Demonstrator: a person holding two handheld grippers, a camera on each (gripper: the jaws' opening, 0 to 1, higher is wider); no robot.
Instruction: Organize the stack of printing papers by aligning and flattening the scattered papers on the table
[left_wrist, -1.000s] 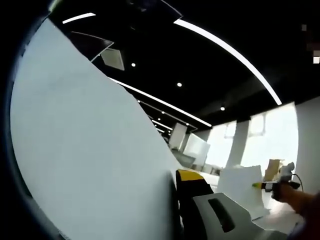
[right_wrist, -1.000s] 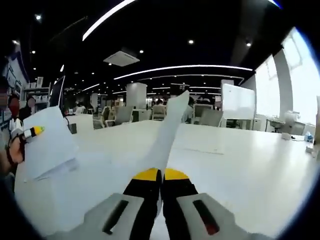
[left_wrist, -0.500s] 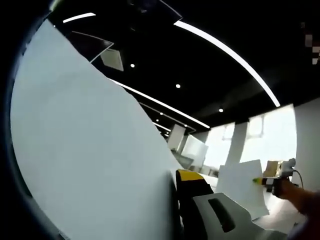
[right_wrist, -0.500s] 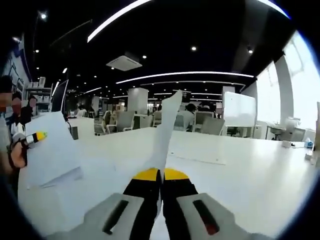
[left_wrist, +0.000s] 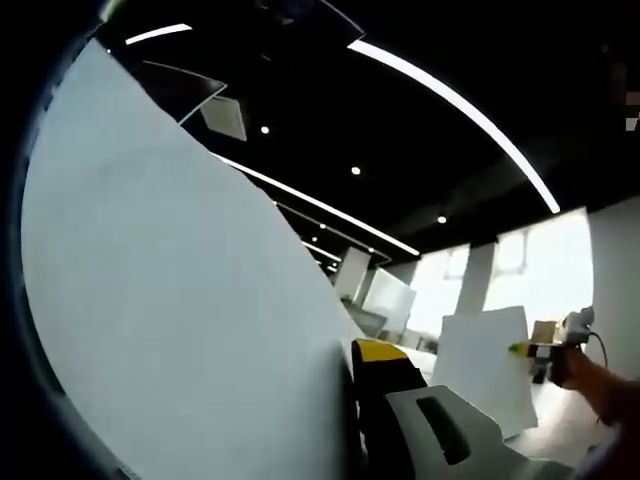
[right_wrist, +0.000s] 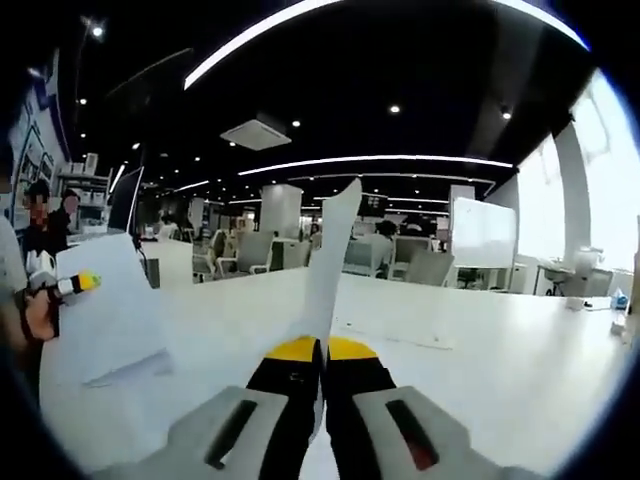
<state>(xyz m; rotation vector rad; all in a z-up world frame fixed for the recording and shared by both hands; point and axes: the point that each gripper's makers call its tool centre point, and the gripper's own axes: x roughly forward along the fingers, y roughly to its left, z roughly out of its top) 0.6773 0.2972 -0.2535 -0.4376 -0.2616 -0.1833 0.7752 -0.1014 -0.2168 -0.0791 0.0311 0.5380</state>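
Papers are going up off the white surface (right_wrist: 480, 360) as we are lifting two sets at once. In the right gripper view, our right gripper (right_wrist: 322, 352) is holding its yellow-tipped jaws pressed together on an upright sheet (right_wrist: 333, 250), seen edge-on. At that view's left, our left gripper (right_wrist: 78, 285) is pinching a second batch of sheets (right_wrist: 105, 320), whose lower edge is hanging just above the surface. In the left gripper view, that batch is looming large beside the one visible jaw. We are judging the risk this way: loose sheets could be slipping or fanning apart if either pinch loosens, and the tall sheet could be buckling.
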